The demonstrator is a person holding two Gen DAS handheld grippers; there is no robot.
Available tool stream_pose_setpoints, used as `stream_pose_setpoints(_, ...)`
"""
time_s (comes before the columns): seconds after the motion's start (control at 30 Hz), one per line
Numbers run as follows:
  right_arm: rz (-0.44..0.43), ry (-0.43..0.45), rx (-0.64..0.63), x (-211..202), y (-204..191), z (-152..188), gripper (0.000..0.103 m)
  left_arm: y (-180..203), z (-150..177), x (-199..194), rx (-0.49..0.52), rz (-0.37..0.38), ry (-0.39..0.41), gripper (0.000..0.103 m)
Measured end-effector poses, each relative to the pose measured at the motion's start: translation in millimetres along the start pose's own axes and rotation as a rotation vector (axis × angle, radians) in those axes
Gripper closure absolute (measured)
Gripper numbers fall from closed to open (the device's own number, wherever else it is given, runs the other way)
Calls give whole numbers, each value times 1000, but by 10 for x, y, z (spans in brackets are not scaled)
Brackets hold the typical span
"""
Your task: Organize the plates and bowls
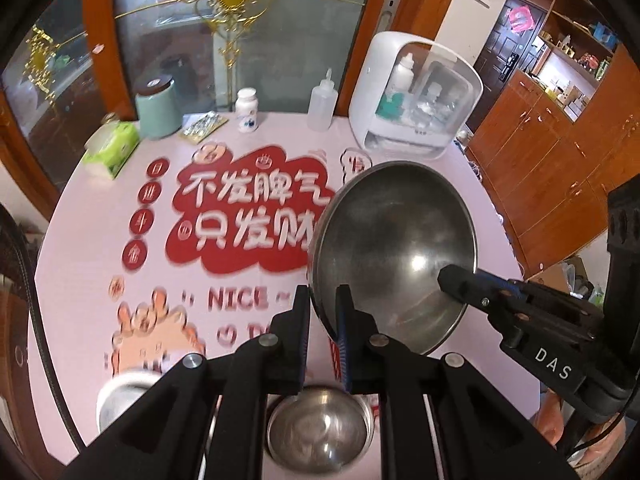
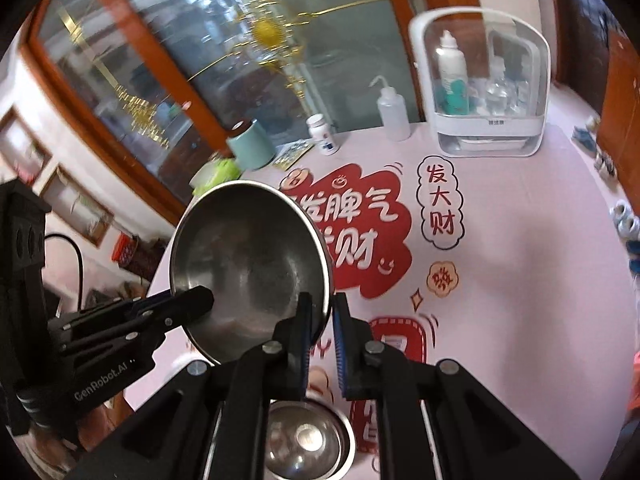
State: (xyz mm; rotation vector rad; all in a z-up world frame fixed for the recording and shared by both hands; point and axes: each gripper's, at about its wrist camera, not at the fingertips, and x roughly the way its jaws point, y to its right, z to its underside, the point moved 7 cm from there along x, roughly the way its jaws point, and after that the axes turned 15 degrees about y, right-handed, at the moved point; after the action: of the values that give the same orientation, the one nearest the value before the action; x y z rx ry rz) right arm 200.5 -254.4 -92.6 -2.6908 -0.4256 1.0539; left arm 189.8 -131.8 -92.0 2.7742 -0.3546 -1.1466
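Note:
A large steel bowl (image 1: 394, 248) is held tilted in the air above the table by both grippers. My left gripper (image 1: 323, 320) is shut on its left rim. My right gripper (image 2: 320, 324) is shut on its right rim; the bowl shows in the right wrist view (image 2: 248, 264). The right gripper's finger reaches into the bowl in the left wrist view (image 1: 464, 284), and the left gripper's finger does so in the right wrist view (image 2: 192, 300). A smaller steel bowl (image 1: 318, 428) sits on the table below, also in the right wrist view (image 2: 306, 442). A white bowl (image 1: 120, 396) lies blurred at the lower left.
The pink printed tablecloth (image 1: 120, 220) covers the table. At the back stand a green canister (image 1: 158, 106), a tissue pack (image 1: 112, 148), a pill bottle (image 1: 247, 110), a squeeze bottle (image 1: 322, 104) and a white storage box (image 1: 416, 96). Wooden cabinets (image 1: 560, 152) are at the right.

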Motion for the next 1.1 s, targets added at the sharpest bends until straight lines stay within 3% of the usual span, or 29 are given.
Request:
stream_pose_setpoints(0.2,2,-69,-87,-61,-165,675,93,-162,758,-98,-30,-31,-66,92)
stream_pose_setpoints(0.37,16,-152,-119,11,-143,1234,93,-314,1470,89,-152,6,-189,92)
stream_pose_setpoints(0.5,34,-221,-118,68,-87,1580,93,-333,1866,161,-190,2,-246,92)
stream_pose_setpoints(0.9,51,-297,-153,222,-104,1869,93,-365,2046,237,-127,-53,-267,91)
stream_pose_setpoints(1.1,62,-311,-167,277,-139,1900,93,-422,2094,267,-135,-46,-284,91)
